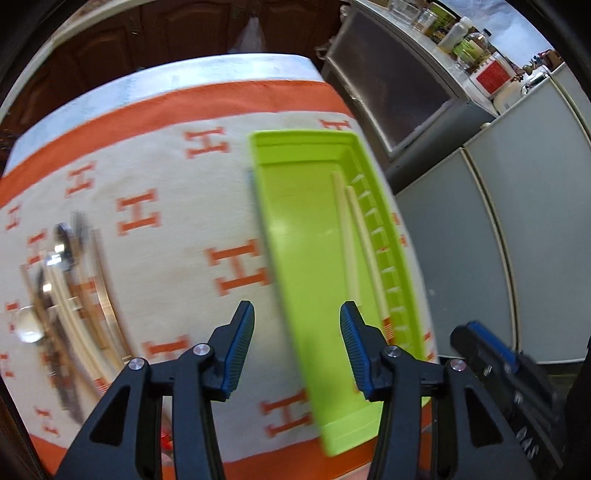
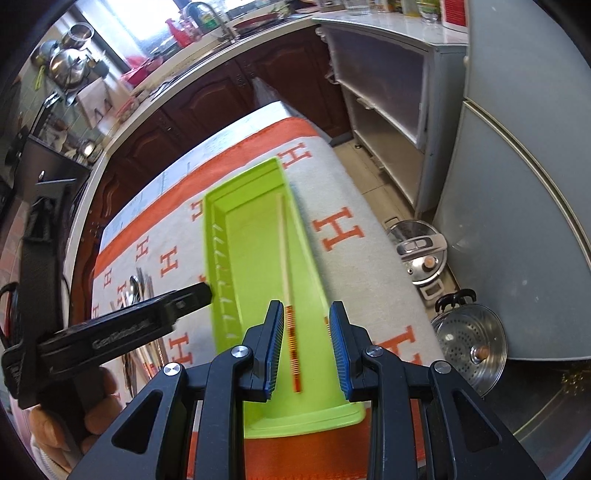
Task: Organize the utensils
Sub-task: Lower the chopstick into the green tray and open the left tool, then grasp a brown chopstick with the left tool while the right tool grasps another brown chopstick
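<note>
Bright daylight enters from a window (image 2: pixel 155 22) beyond the sink, glaring off the steel pots (image 2: pixel 68 61). Motion blur smears the green tray (image 1: pixel 314 240) and utensils (image 1: pixel 66 288). Fisheye bending curves the edges, with dark vignetted corners.

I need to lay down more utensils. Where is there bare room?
Free: the green tray's floor left of the chopsticks, and the cloth between tray and utensil pile. The pile itself is crowded.
</note>
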`<state>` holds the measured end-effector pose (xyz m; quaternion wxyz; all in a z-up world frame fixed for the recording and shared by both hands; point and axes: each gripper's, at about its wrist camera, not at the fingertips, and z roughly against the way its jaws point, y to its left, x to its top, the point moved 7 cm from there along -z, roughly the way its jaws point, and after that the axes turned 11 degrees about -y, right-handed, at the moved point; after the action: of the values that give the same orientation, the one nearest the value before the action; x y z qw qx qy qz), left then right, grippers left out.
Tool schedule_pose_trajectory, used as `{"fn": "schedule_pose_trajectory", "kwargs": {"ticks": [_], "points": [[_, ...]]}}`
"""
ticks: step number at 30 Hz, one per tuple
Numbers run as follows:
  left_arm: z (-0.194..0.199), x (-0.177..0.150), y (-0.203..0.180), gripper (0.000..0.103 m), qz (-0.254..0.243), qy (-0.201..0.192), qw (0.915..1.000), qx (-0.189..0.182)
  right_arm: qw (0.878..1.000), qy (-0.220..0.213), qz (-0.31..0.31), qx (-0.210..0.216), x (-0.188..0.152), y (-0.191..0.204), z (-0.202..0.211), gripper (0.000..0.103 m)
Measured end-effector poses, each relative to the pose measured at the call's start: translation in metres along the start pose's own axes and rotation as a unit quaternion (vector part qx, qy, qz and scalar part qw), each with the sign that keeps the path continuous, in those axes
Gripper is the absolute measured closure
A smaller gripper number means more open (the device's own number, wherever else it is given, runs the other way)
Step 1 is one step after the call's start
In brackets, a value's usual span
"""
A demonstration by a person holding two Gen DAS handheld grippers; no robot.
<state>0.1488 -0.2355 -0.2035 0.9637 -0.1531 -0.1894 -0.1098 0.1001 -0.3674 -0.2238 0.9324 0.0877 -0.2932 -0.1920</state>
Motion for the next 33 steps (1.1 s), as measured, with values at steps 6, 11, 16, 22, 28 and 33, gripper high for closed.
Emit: {"fn": "schedule_pose_trajectory", "kwargs": {"ticks": [6, 11, 16, 22, 28, 33], "points": [[0.049, -0.013, 0.061, 0.056, -0.007, -0.014, 0.999, 0.041, 0.999, 0.007, 0.03, 0.02, -0.012, 0.036, 0.0, 0.077], [0.1, -0.018, 0.116, 0.056, 0.01, -0.037, 0.997, 0.068, 0.997, 0.01, 0.063, 0.04, -0.019, 0.076, 0.004, 0.077], [0.156, -0.01, 0.168, 0.052, 0.039, -0.074, 0.9927, 0.087, 0.992, 0.004, 0.108, 0.064, -0.017, 0.126, 0.016, 0.077], [0.177, -0.011, 0.218, 0.048, 0.064, -0.089, 0.9883, 0.105, 0.982, 0.032, 0.158, 0.103, -0.015, 0.197, 0.007, 0.077], [0.128, -0.043, 0.25, 0.052, 0.106, -0.029, 0.9904, 0.084, 0.967, 0.094, 0.201, 0.127, -0.037, 0.259, -0.037, 0.077], [0.082, -0.071, 0.257, 0.076, 0.145, 0.018, 0.9878, 0.054, 0.955, 0.157, 0.215, 0.129, -0.068, 0.28, -0.086, 0.077]]}}
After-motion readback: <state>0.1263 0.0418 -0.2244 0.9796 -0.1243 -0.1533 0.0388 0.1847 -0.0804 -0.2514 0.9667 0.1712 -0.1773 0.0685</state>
